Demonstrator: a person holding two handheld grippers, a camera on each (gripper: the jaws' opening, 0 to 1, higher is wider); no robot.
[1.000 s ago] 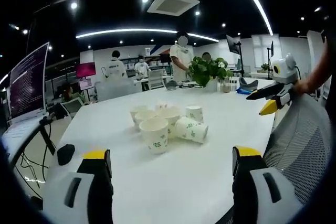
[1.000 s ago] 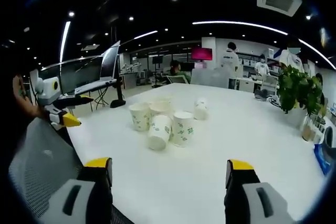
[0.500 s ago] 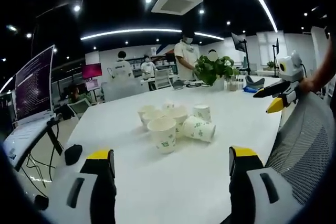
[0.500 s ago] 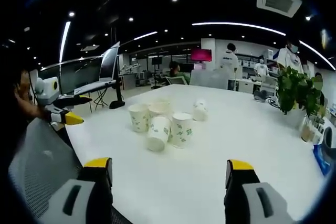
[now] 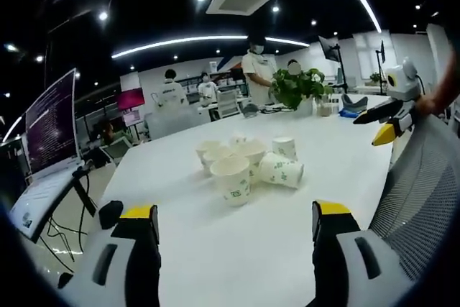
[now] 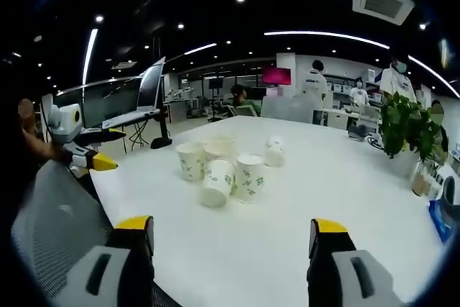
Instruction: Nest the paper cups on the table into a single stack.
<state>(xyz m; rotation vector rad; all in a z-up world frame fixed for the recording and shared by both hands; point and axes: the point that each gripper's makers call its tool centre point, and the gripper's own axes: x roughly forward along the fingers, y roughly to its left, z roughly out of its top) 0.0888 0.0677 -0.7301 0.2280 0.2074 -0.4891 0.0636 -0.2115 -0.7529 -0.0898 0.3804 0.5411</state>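
cups (image 5: 248, 167) (image 6: 223, 165) sitting loose in a cluster mid-surface (image 5: 215, 242), one lying on its side, none nested yet | your left tongs (image 5: 233, 231) and right tongs (image 6: 231, 239) hanging wide open, empty, well short | all stacking is waiting on you

Both views look from opposite table (image 5: 215, 242) edges, seemingly well back, sharing the paper cups (image 5: 248, 167) cluster.

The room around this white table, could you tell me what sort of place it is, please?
Most likely an open-plan office or lab. A large monitor on a stand sits beside the table, a mesh office chair is pulled up to it, and a potted plant stands on it.
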